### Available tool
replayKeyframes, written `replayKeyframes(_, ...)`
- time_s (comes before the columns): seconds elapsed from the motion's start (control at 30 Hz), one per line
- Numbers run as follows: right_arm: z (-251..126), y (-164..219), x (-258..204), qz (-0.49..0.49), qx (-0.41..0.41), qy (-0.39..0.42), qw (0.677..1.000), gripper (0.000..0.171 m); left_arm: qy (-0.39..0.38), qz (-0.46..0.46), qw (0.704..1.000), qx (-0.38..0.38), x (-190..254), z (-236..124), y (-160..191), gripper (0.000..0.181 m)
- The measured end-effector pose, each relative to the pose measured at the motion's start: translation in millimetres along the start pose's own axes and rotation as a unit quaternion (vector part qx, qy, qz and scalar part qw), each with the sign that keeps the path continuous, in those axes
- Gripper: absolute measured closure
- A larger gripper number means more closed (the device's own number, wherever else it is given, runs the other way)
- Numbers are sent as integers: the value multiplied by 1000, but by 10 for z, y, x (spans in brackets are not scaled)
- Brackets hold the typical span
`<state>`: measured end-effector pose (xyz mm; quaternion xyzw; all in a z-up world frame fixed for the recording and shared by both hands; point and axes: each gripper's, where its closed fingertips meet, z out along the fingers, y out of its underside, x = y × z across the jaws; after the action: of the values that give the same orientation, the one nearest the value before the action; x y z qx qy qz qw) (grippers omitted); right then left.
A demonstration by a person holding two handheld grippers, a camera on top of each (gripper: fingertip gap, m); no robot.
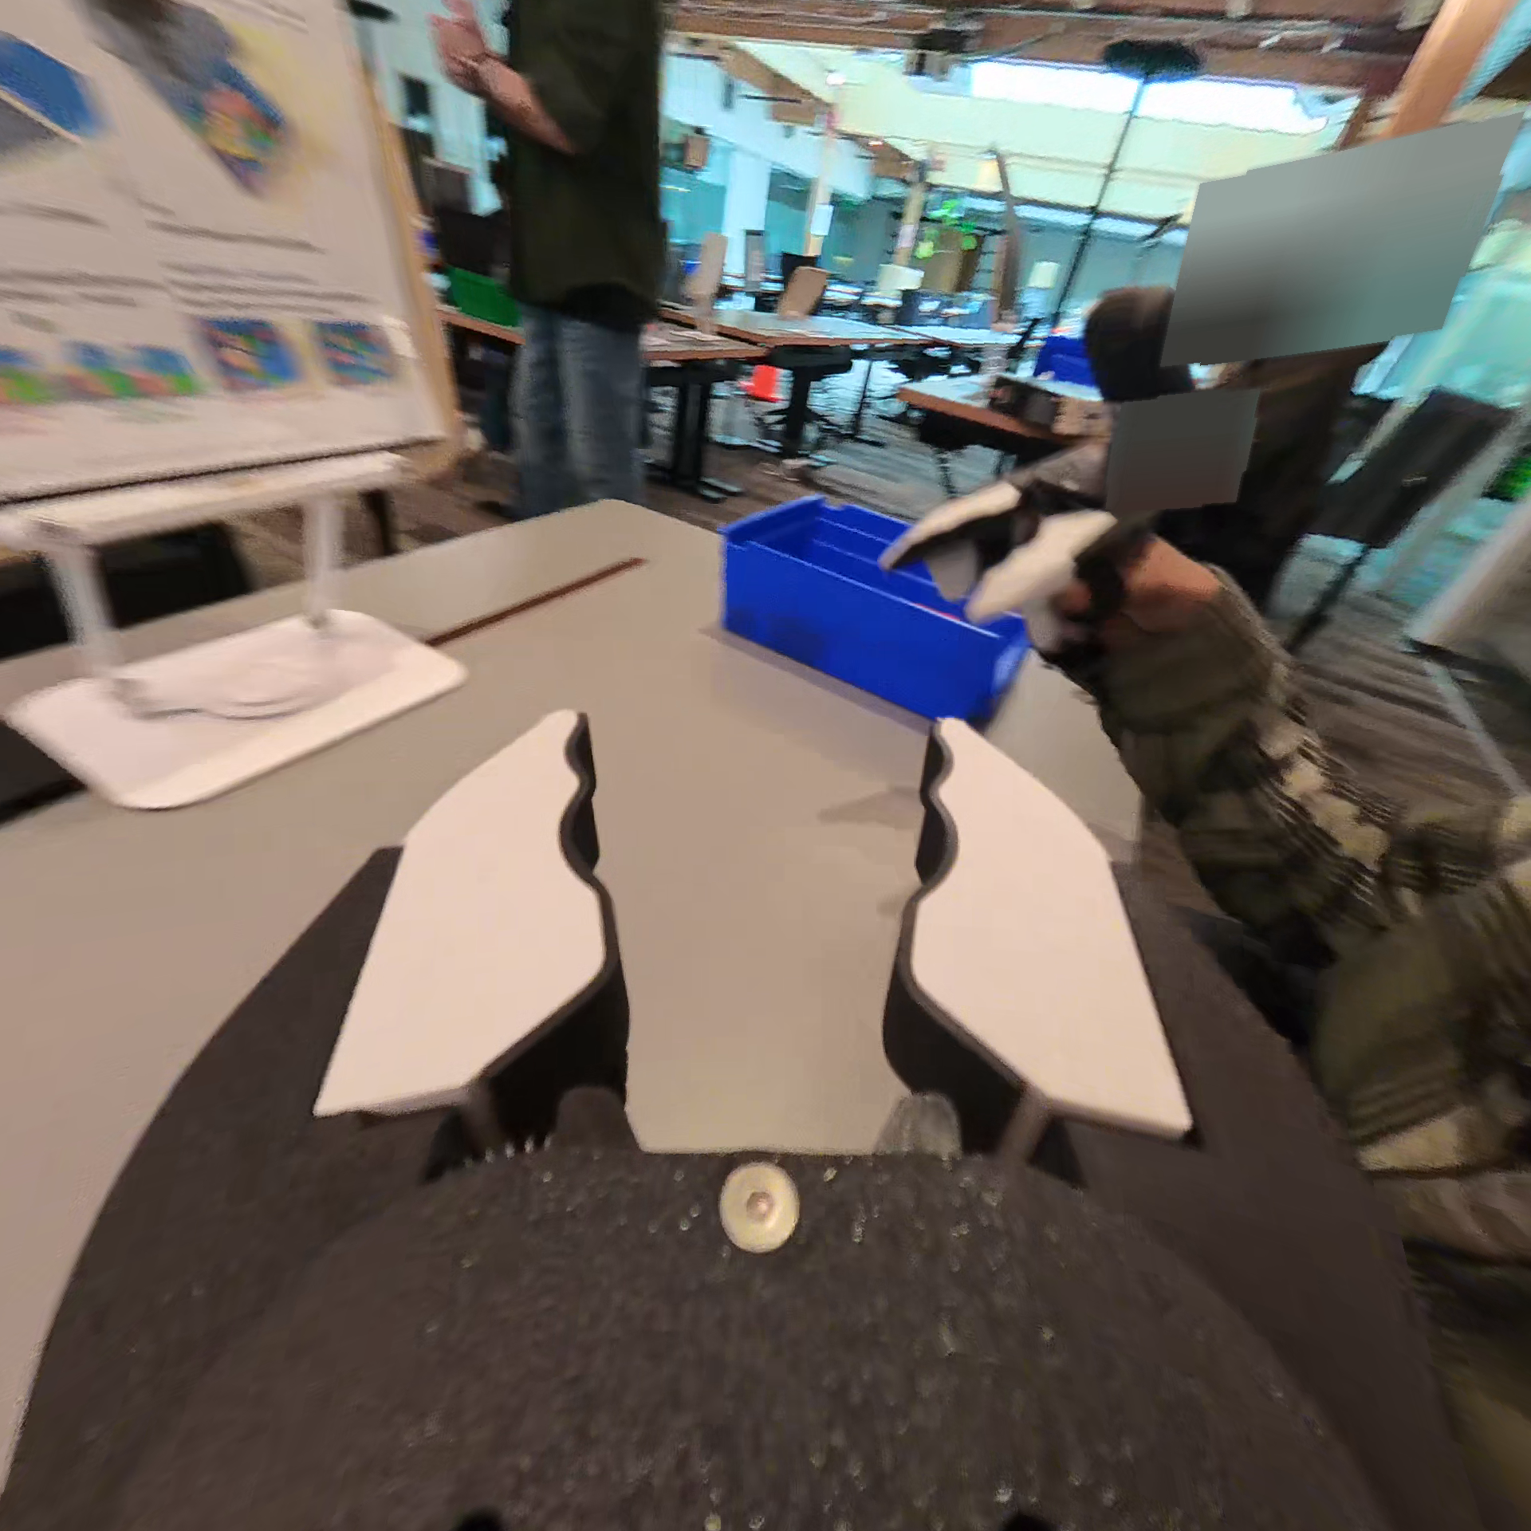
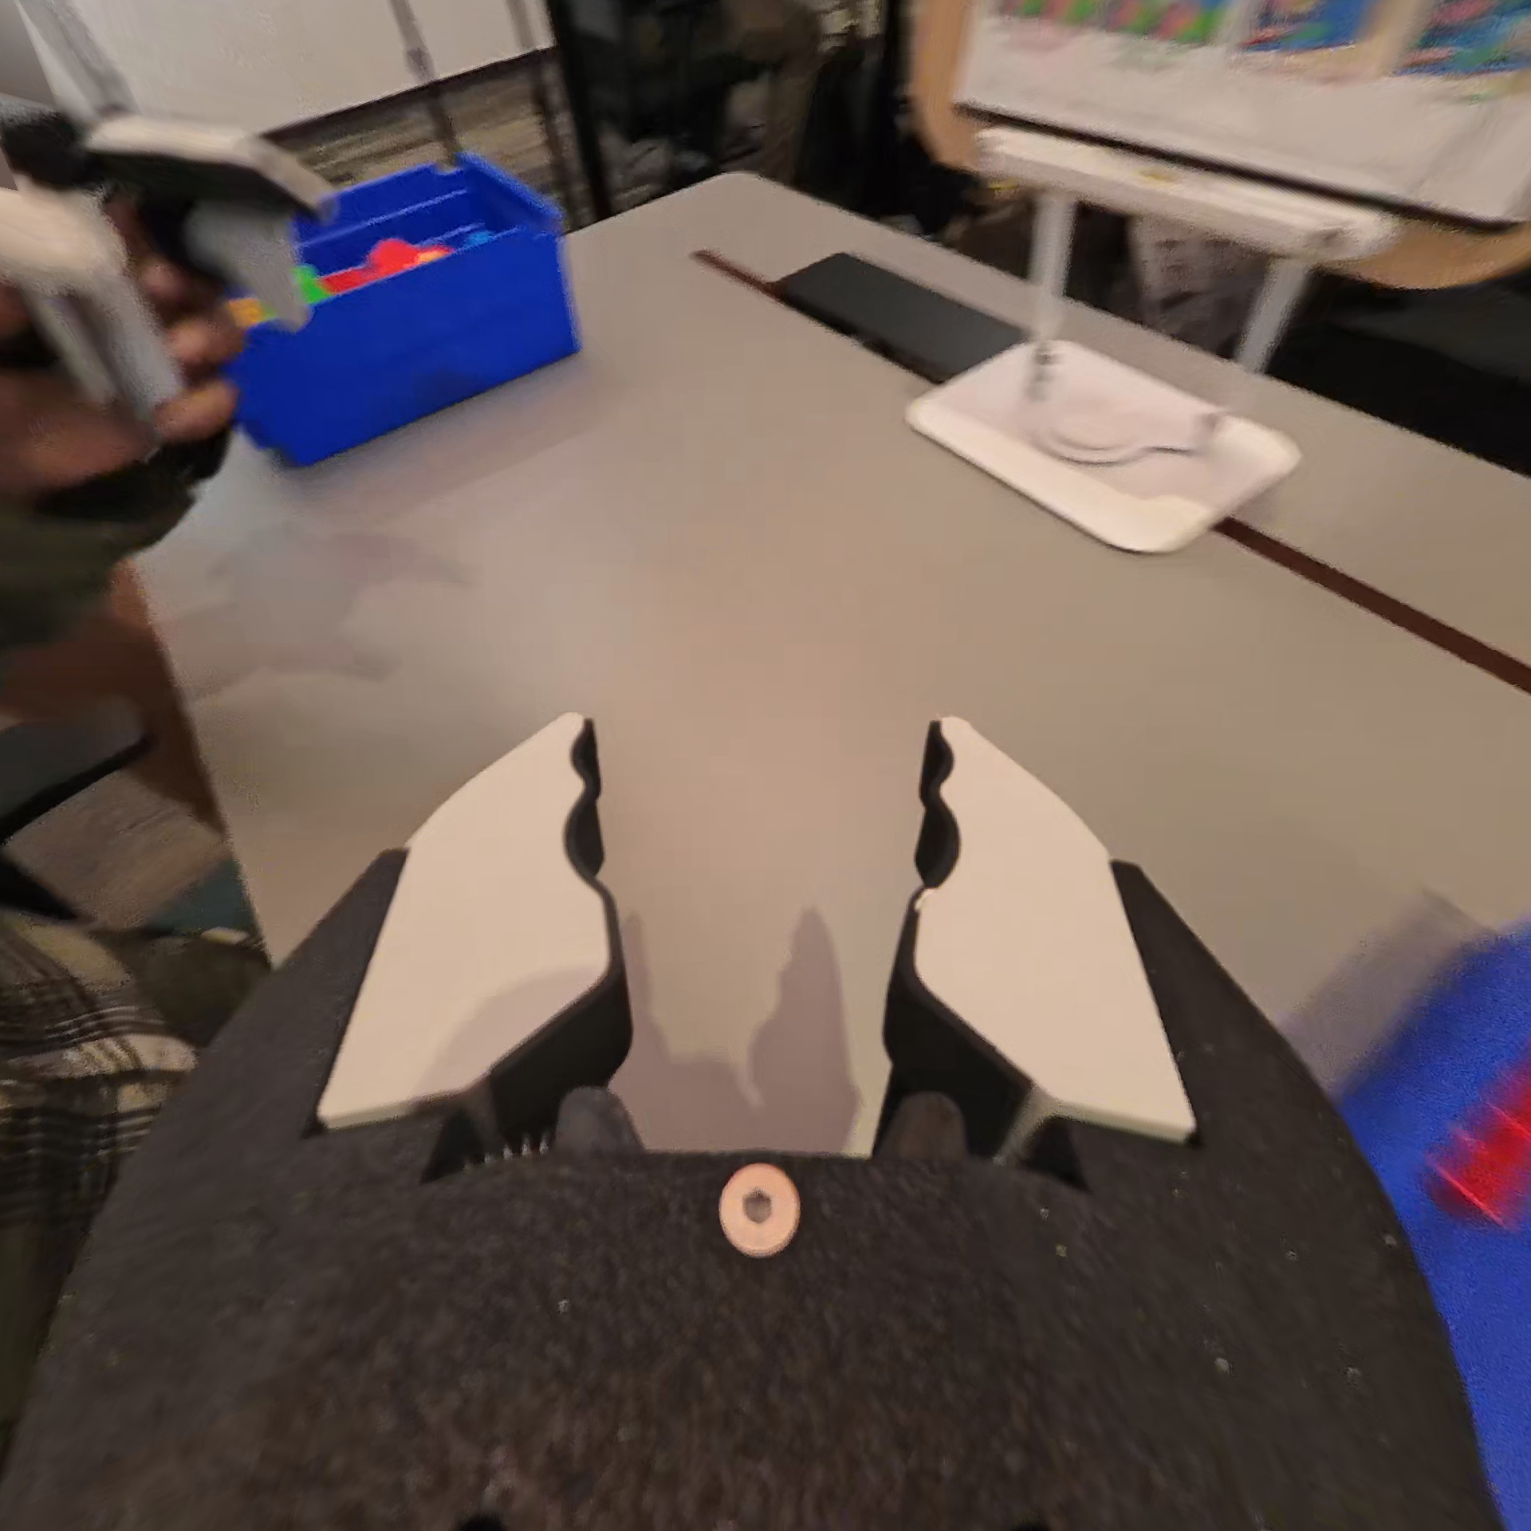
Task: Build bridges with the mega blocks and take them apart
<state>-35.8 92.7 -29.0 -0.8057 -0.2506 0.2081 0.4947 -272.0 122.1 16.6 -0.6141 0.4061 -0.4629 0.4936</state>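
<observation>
Both my grippers hang with fingers spread wide and empty over the grey table (image 2: 746, 514): left gripper (image 1: 758, 729), right gripper (image 2: 758, 729). From the right view, left to right, I see blocks (image 2: 389, 261) in the blue bin (image 2: 414, 340), then a white stand (image 2: 1102, 456).

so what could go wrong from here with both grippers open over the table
1. The blue bin of blocks sits at the table's far corner, so a hard push while digging might slide it off.
2. In the left wrist view the right gripper hangs by the bin's rim, so its fingers may catch the wall.
3. The white stand holding the poster could be knocked by a wide swing of the left gripper.
</observation>
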Motion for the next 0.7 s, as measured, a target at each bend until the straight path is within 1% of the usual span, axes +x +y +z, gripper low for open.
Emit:
replayKeyframes(0.07,-379,27,403,8,-11,68,998,98,36,-22,999,5,250,116,188,106)
replayKeyframes(0.17,-962,240,1035,26,-81,166,982,95,62,-44,997,2,449,174,428,106)
replayKeyframes(0.23,-1264,398,1374,48,-126,202,970,96,70,-54,996,-5,495,166,544,106)
replayKeyframes(0.3,-1405,507,1608,62,-151,208,964,100,68,-57,996,-3,470,134,591,106)
replayKeyframes(0.37,-1401,594,1776,89,-161,199,963,101,69,-69,995,6,424,100,576,106)
replayKeyframes(0.43,-1318,689,1923,124,-171,193,958,101,73,-84,994,15,385,79,530,107)
replayKeyframes(0.5,-1205,786,2076,154,-184,197,951,102,78,-90,993,16,378,72,484,107)
replayKeyframes(0.63,-912,975,2311,199,-200,203,938,101,74,-72,995,-4,416,119,453,108)
replayKeyframes(0.7,-803,1114,2422,206,-227,214,928,101,77,-73,994,-6,447,154,428,108)
